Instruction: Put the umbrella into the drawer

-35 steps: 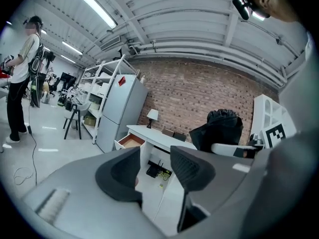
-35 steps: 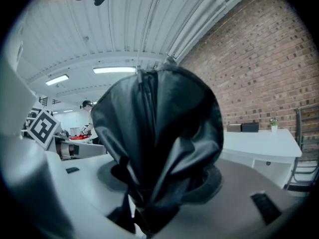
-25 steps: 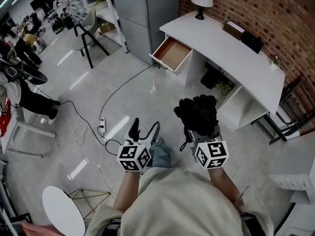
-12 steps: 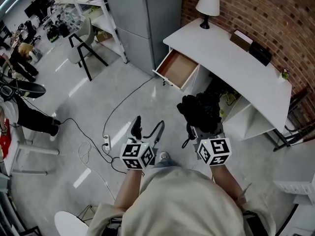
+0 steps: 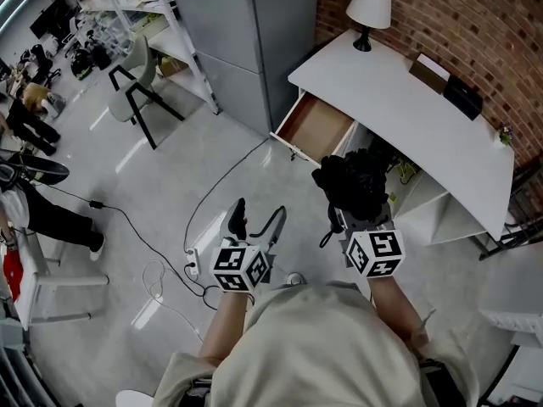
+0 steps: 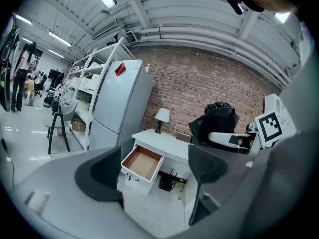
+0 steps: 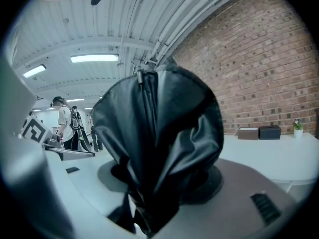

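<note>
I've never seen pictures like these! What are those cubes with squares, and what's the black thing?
A person holds a two-jaw gripper in each hand; the cubes are part of them. One picture looks down from a camera on the person's head. The other two come from cameras riding on each gripper. The right gripper is shut on a folded black umbrella. The left gripper holds nothing; its jaws have just been opening. Ahead is a white desk with a lamp on it and an open, empty drawer.
</note>
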Demonstrator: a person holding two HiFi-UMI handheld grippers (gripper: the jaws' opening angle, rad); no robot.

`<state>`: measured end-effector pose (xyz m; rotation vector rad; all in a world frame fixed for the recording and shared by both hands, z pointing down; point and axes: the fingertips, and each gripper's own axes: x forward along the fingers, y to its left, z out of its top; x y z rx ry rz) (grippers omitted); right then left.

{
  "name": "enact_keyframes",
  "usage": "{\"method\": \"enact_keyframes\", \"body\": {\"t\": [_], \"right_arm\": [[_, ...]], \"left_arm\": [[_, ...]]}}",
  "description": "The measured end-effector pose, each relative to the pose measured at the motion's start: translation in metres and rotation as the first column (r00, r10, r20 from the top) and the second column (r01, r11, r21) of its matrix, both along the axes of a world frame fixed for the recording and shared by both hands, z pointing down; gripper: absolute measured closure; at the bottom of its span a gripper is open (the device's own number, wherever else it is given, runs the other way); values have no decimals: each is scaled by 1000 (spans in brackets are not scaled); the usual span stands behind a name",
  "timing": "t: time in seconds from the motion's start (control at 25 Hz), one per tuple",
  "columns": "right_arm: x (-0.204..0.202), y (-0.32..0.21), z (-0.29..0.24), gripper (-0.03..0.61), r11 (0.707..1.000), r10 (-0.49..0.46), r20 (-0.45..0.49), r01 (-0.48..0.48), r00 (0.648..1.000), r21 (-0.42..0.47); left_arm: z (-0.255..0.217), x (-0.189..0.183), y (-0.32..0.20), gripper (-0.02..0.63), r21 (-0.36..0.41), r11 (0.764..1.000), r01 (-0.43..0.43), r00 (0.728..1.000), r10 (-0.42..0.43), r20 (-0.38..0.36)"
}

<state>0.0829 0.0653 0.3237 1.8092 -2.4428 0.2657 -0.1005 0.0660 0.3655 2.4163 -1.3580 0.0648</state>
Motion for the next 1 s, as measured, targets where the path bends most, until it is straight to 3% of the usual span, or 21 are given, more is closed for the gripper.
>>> {"method": "enact_keyframes", "body": {"t": [0.52,1.0], "right_arm": [[23,-119,47,336,996,34,-30,-36,999,-83],[26,-273,136,336,973,-93,-87,72,992,-220]], "left_arm": [[47,-11,-82,206,-115,992,52,999,-53,-7],[83,8,-208,206,-193,977,96,995,-97,7]]}}
